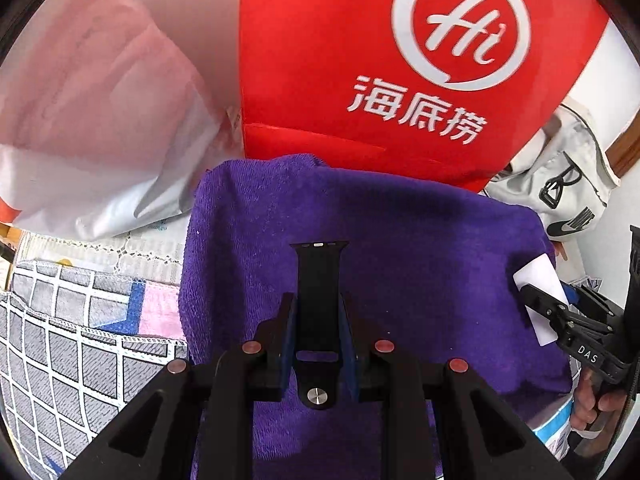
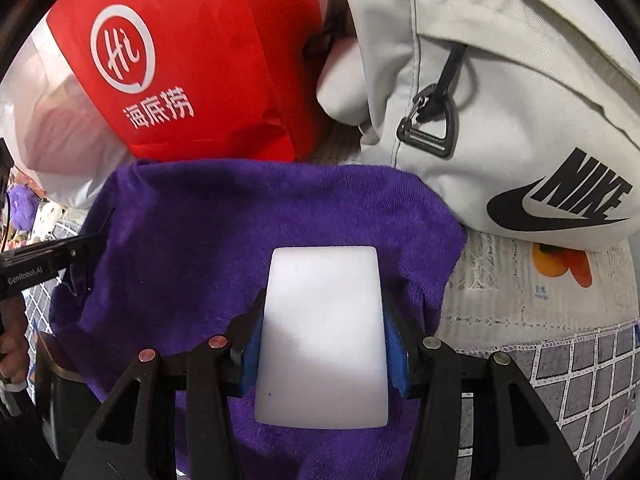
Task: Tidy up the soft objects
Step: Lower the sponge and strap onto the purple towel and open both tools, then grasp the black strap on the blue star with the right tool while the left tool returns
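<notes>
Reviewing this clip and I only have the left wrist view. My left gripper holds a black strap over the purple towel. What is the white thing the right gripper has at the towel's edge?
Observer: A flat white block, clamped between the right gripper pads by its side edges.
Operator: Where is it over the towel?
Observer: Above the purple towel, toward its right part, in the right wrist view.
Operator: What lies right of the towel?
Observer: A white Nike bag; its lower corner touches or overlaps the towel's far right corner.
</notes>
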Motion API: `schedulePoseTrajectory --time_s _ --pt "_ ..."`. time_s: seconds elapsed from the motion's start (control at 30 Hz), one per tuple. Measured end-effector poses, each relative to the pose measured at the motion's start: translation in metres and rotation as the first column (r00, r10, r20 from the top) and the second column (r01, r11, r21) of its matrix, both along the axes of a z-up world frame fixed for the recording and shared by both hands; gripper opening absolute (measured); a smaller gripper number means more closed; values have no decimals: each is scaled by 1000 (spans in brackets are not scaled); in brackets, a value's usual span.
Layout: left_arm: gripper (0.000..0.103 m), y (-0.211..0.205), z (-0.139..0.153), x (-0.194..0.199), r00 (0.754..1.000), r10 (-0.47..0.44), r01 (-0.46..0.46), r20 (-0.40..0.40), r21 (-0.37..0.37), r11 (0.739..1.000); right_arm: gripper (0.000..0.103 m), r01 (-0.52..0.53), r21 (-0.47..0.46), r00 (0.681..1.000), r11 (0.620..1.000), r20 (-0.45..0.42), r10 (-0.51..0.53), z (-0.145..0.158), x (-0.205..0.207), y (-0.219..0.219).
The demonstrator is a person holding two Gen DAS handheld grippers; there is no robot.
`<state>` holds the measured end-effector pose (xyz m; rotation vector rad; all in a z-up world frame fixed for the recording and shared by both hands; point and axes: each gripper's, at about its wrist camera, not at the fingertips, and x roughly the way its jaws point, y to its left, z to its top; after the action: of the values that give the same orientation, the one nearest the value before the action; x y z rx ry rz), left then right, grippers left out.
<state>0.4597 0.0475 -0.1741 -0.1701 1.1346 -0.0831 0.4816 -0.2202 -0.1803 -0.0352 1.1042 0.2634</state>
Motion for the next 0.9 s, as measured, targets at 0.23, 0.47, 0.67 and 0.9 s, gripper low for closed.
schedulePoseTrajectory --time_s 0.23,0.47,0.67,0.9 --pt "20 8 -6 6 1000 17 -17 -6 -24 1000 54 -33 6 999 999 -1 33 -4 3 6" --pt "39 16 -5 4 1000 24 -24 -15 -49 998 77 -70 3 997 998 27 70 3 -4 16" --pt "49 29 23 -19 999 44 -44 9 -14 999 77 -75 -10 996 997 47 75 25 -18 25" --pt "49 46 70 -67 993 94 -98 75 57 994 77 -71 -28 993 997 91 73 64 -61 29"
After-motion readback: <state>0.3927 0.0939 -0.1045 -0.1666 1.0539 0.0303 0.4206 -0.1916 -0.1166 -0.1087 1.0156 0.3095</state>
